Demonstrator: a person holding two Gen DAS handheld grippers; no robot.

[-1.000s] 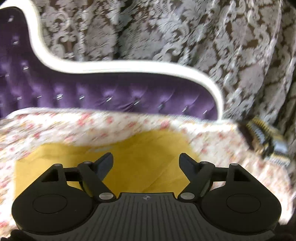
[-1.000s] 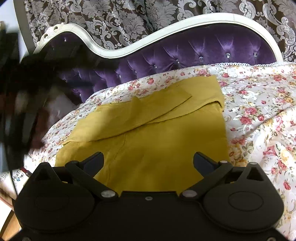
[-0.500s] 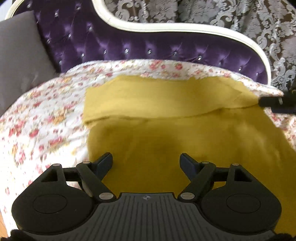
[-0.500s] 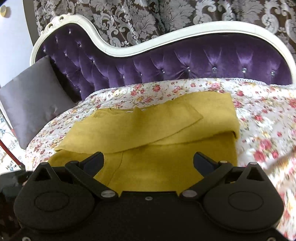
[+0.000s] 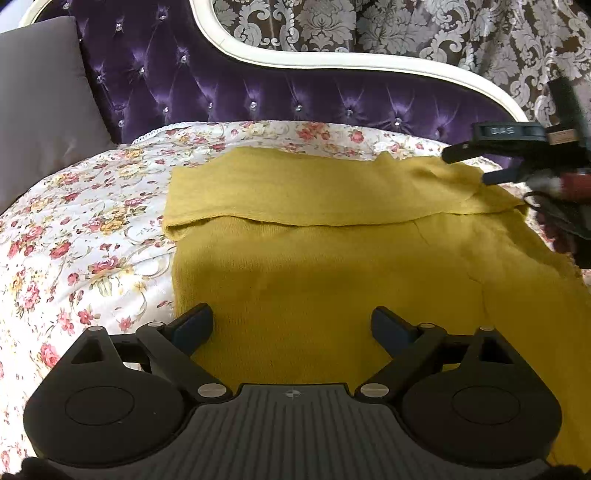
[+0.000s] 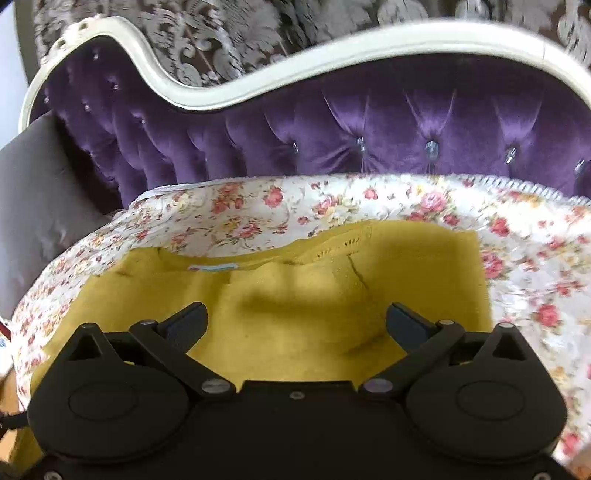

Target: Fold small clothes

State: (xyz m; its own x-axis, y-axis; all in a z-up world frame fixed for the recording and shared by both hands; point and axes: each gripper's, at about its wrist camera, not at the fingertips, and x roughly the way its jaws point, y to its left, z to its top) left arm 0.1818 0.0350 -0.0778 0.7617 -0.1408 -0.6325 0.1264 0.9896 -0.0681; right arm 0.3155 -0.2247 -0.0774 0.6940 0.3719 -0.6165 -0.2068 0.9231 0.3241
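A mustard-yellow knit garment (image 5: 314,266) lies flat on the floral bedspread (image 5: 92,229), with a sleeve folded across its far part. My left gripper (image 5: 291,325) is open and empty, hovering over the garment's near left part. My right gripper (image 6: 295,321) is open and empty, low over the garment's neckline end (image 6: 295,295), where a small label (image 6: 212,267) shows. In the left wrist view the right gripper (image 5: 480,166) reaches in from the right edge over the garment's far right corner.
A purple tufted headboard (image 5: 277,92) with a white frame stands behind the bedspread. A grey pillow (image 5: 40,110) leans at the left. Patterned curtains (image 5: 443,33) hang behind.
The left gripper has swung from the right end of the bed to over the garment's left part. The right gripper has moved forward and down to the garment's neckline end. Both stay open.
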